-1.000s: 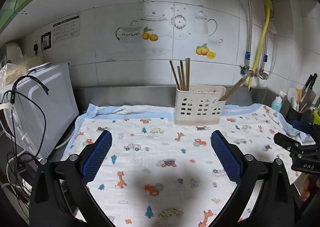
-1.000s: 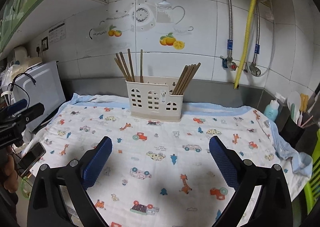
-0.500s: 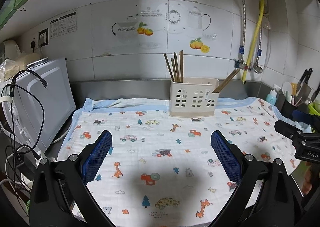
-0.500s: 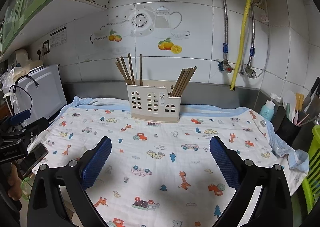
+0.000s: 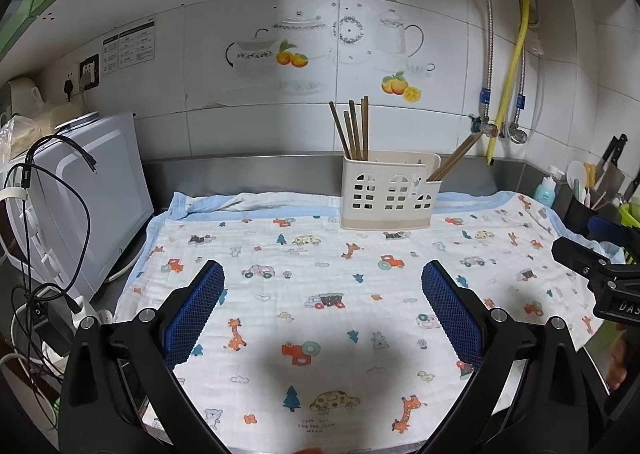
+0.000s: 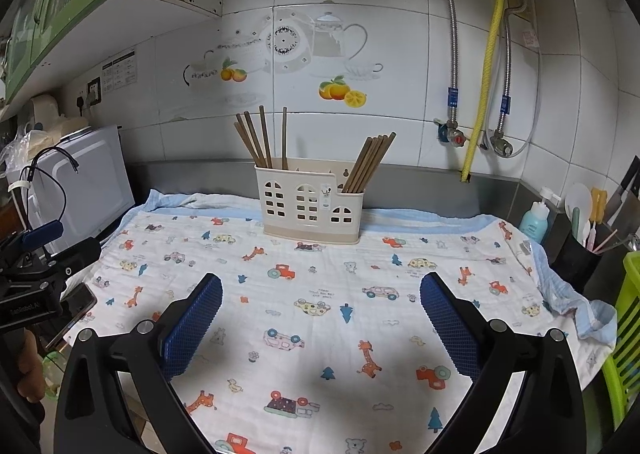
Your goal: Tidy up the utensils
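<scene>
A cream plastic utensil holder [image 5: 390, 192] [image 6: 312, 206] stands upright at the back of the patterned cloth [image 5: 320, 286] [image 6: 320, 294]. Brown chopsticks [image 5: 354, 130] [image 6: 260, 140] stick up from its left compartment, and another bundle of chopsticks [image 5: 456, 158] [image 6: 368, 162] leans right out of the low right compartment. My left gripper [image 5: 322, 280] hovers over the front of the cloth, open, with nothing between its blue pads. My right gripper [image 6: 320, 292] is likewise open and empty, well short of the holder.
A white microwave [image 5: 76, 190] with dangling black cables [image 5: 52, 190] stands at the left. A black cup of utensils [image 6: 580, 254], a blue bottle [image 6: 534, 222] and a green rack [image 6: 628, 326] crowd the right edge. Pipes and a yellow hose [image 6: 486, 70] run down the tiled wall.
Both grippers have drawn back from the holder and risen a little, so more of the cloth's front shows. Both stay open and empty.
</scene>
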`<state>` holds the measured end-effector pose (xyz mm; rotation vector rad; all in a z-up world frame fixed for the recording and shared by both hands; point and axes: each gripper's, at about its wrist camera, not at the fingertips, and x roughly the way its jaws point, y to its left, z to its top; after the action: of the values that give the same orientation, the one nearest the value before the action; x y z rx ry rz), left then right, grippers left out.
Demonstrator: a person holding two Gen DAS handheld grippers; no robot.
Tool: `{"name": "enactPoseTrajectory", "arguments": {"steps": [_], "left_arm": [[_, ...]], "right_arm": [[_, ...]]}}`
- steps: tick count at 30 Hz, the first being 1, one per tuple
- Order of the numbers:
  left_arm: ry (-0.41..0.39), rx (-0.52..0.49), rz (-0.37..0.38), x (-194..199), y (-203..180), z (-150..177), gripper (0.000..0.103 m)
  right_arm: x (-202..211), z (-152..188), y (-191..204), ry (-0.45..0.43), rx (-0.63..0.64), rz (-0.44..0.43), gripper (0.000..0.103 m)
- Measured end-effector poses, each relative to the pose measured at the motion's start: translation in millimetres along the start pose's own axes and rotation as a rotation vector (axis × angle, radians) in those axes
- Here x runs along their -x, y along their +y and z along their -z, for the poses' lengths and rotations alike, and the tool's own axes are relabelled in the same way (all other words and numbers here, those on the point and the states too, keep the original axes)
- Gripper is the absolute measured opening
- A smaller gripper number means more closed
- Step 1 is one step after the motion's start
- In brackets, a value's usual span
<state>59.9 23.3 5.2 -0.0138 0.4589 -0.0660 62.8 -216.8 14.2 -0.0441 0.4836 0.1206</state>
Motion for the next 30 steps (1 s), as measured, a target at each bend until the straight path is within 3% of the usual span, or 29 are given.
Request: {"name": "enactPoseTrajectory", "arguments": {"steps": [30], "left_arm": [[0.018, 0.023, -0.011, -5.2, 2.3, 3.2, 0.098]], "right_arm": [[-1.7, -0.9, 2.4, 0.007, 0.006, -0.014, 0.096]]}}
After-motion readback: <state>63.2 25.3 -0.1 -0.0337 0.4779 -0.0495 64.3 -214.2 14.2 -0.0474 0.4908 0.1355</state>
